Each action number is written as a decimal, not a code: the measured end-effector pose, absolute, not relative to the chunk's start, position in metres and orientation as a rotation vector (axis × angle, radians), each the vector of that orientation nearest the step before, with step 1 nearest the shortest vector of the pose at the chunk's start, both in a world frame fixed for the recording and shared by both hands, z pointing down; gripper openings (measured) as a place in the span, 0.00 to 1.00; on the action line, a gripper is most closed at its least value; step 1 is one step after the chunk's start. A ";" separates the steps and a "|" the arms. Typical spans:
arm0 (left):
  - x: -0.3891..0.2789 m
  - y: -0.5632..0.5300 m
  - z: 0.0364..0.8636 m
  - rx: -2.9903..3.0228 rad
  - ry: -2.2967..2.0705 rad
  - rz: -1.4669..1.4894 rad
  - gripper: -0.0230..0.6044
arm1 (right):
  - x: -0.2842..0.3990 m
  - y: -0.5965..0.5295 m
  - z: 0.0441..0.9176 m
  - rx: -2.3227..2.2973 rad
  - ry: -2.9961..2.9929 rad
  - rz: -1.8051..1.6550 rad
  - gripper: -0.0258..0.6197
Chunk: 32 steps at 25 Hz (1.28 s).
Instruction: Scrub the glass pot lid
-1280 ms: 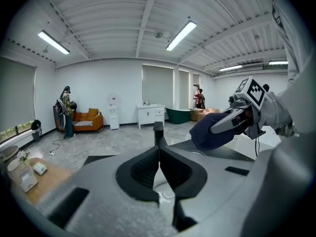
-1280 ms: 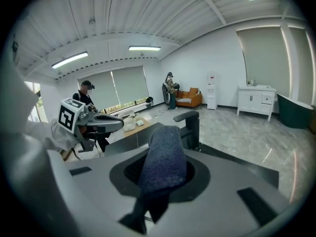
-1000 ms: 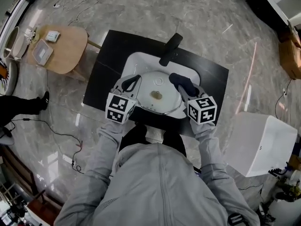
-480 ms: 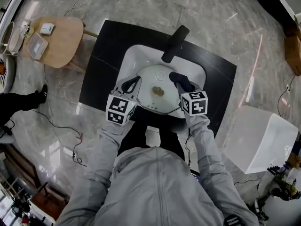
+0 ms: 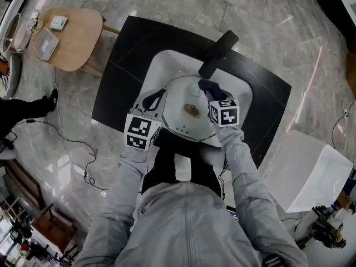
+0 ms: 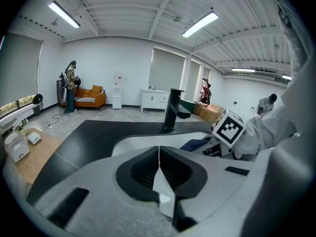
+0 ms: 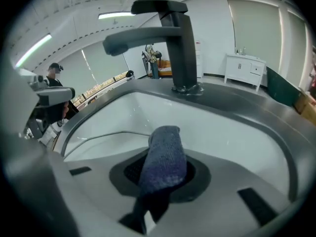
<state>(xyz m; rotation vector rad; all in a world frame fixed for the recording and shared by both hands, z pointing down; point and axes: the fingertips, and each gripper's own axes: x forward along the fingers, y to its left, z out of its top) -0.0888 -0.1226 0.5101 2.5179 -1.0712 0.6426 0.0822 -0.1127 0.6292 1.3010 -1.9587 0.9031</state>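
Note:
The glass pot lid (image 5: 181,125) lies tilted in the white sink (image 5: 167,65), its brass knob (image 5: 192,110) facing up. My left gripper (image 5: 155,100) is shut on the lid's near-left rim; in the left gripper view the thin glass edge (image 6: 160,184) shows between the closed jaws of the left gripper (image 6: 159,152). My right gripper (image 5: 211,92) is shut on a dark blue cloth (image 5: 207,85) over the lid's far right side. In the right gripper view the cloth (image 7: 164,157) sticks out of the right gripper (image 7: 160,174), with the lid's rim (image 7: 106,134) to its left.
A black faucet (image 5: 218,53) stands at the sink's far edge, just beyond the cloth. The sink sits in a black counter (image 5: 122,54). A round wooden table (image 5: 75,43) with small boxes is at far left, and a white box (image 5: 311,171) is on the floor at right.
My right gripper has carried the cloth from the lid's right rim inward and toward the faucet. The left gripper keeps its hold on the rim.

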 end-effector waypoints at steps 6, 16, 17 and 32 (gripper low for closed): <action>-0.093 -0.130 0.518 2.501 -1.083 0.650 0.08 | 0.077 -0.122 0.663 1.296 -1.907 0.890 0.17; -0.107 -0.129 0.537 2.453 -1.082 0.685 0.08 | 0.071 -0.138 0.696 1.282 -1.820 0.876 0.17; -0.106 -0.129 0.537 2.452 -1.080 0.685 0.08 | 0.070 -0.140 0.697 1.273 -1.822 0.865 0.17; -0.124 -0.134 0.532 2.432 -1.127 0.679 0.08 | 0.003 -0.150 0.686 1.060 -1.958 0.794 0.17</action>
